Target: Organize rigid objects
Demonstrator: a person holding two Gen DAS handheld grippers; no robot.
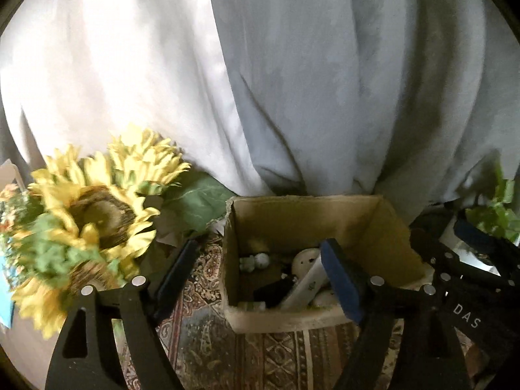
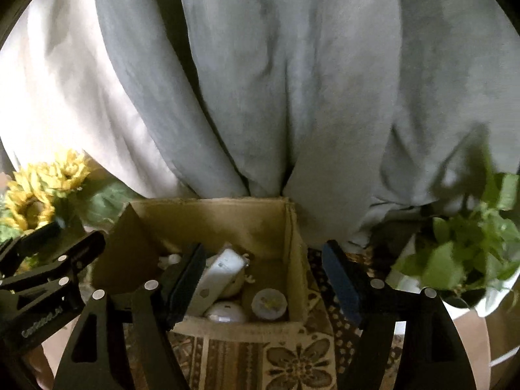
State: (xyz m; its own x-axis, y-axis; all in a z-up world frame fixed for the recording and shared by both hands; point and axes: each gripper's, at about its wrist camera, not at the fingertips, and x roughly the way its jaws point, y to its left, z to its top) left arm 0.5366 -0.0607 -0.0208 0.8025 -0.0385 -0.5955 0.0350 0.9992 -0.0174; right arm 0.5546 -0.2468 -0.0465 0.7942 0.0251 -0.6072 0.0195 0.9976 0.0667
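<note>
An open cardboard box (image 1: 292, 217) (image 2: 211, 221) stands on a patterned cloth. Inside lie a long white bar-shaped device (image 1: 312, 284) (image 2: 221, 273), a white domed piece (image 2: 226, 313), a round pale jar (image 2: 269, 302), a small pale figurine (image 1: 256, 261) and a black item (image 1: 273, 291). My left gripper (image 1: 260, 276) hangs open over the box's left wall, with nothing between its fingers. Over the box's right half, my right gripper (image 2: 263, 282) is also open and empty. Each gripper shows at the edge of the other's view, the right gripper (image 1: 448, 240) and the left gripper (image 2: 70, 237).
Artificial sunflowers (image 1: 91, 214) (image 2: 35, 195) crowd the left of the box. A leafy green plant in a white pot (image 2: 461, 260) stands to its right. Grey curtain folds (image 1: 292, 81) hang right behind. The patterned cloth (image 1: 260, 357) spreads in front.
</note>
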